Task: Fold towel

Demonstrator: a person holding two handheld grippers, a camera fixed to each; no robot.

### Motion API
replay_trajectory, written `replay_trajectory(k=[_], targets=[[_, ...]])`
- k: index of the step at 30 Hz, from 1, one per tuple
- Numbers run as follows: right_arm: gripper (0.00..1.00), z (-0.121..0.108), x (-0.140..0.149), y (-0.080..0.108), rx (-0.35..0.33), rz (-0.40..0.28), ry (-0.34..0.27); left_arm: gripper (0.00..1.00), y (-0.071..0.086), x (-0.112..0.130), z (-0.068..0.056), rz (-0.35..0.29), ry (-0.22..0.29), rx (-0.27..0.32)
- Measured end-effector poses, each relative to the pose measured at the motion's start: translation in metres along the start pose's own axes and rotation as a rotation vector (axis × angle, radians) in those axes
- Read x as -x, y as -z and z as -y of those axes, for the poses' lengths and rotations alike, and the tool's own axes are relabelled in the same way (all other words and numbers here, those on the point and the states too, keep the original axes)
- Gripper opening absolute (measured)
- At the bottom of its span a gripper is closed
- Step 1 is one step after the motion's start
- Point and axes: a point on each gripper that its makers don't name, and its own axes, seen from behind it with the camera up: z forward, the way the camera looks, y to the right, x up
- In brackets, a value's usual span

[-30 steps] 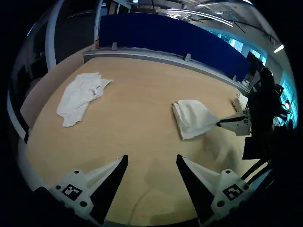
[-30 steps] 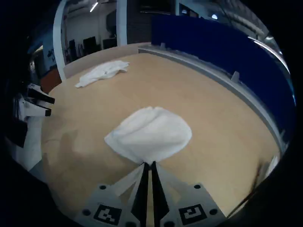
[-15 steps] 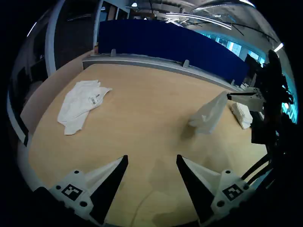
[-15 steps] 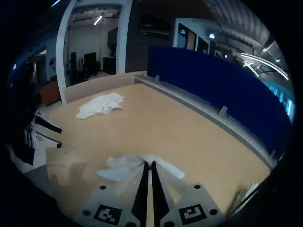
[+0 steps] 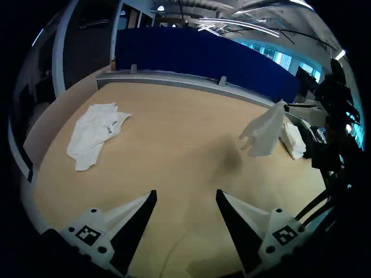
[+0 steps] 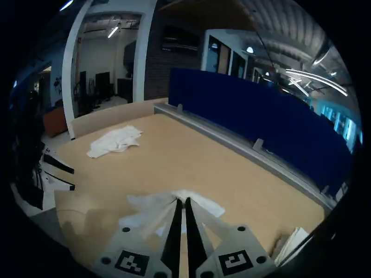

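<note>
1. Right gripper (image 6: 182,200) has its 2 fingers pressed together on a pinch of white towel (image 6: 204,205), whose cloth spreads to both sides just past the fingertips.
2. From the left gripper view, that white towel (image 5: 264,132) hangs from the right gripper (image 5: 284,107) in a loose drape, narrow at the pinched top and wider below.
3. It is lifted off the wooden table (image 5: 176,125), and its shadow (image 5: 229,160) falls on the wood, apart from the cloth.
4. Left gripper (image 5: 185,192) holds nothing; its 2 fingers stand wide apart over bare wood at the near edge of the table.
5. 1 crumpled white towel (image 5: 92,134) lies flat on the far left part of the table, well apart from both grippers, with a small tag showing on it.
6. 1 stack of folded towels (image 5: 293,139) sits at the right edge of the table, just beside the hanging towel.
7. Along the far side of the table runs a blue partition (image 5: 199,51).
</note>
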Motion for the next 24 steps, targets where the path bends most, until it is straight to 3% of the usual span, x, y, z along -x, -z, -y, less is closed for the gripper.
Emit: replay_trajectory(k=[12, 24], targets=[[0.05, -0.046, 0.004, 0.023, 0.063, -0.001, -0.031, 0.95, -0.002, -0.002, -0.009, 0.006, -0.018, 0.015], [0.05, -0.131, 0.008, 0.053, 0.150, 0.002, -0.063, 0.95, -0.008, -0.005, -0.024, 0.018, -0.041, 0.027]])
